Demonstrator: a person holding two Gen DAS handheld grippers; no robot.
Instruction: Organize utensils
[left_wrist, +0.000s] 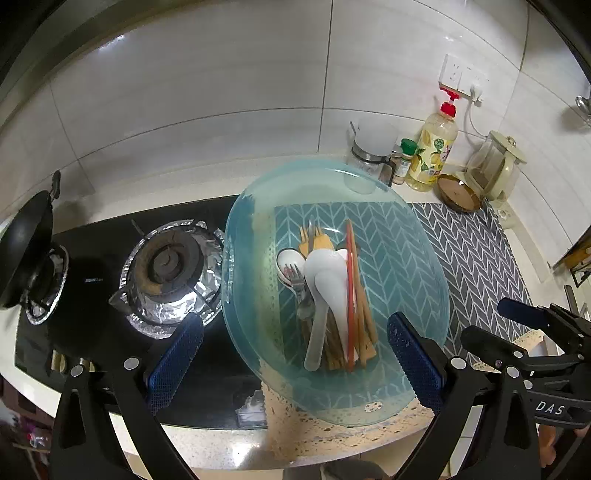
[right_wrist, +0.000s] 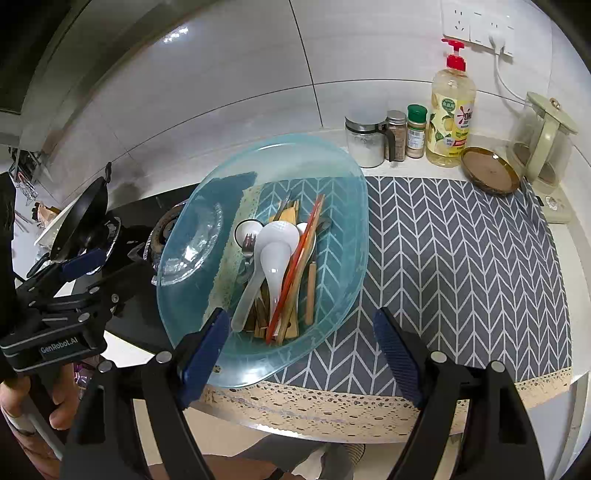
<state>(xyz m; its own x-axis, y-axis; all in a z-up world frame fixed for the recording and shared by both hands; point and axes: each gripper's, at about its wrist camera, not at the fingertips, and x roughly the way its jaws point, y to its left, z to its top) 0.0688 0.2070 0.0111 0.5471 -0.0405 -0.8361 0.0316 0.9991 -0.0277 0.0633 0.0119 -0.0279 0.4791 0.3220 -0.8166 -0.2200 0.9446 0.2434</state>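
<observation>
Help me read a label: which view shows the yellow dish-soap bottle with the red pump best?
The right wrist view: the yellow dish-soap bottle stands large, upright, unobstructed. The left wrist view shows it smaller, tilted near the picture's edge.

**Utensil Pile in Blue Basin**

A translucent blue basin (right_wrist: 343, 206) rests on the bench. Inside lies a mixed pile: two white ceramic spoons (right_wrist: 275, 254) on top, bowls far; orange chopsticks (right_wrist: 295, 262) diagonally across; wooden utensils (right_wrist: 291, 314) beneath; a metal fork (left_wrist: 295, 275) left.

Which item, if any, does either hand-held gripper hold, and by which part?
Nothing: the left hand-held gripper and right hand-held gripper both stand open above the basin.
</observation>
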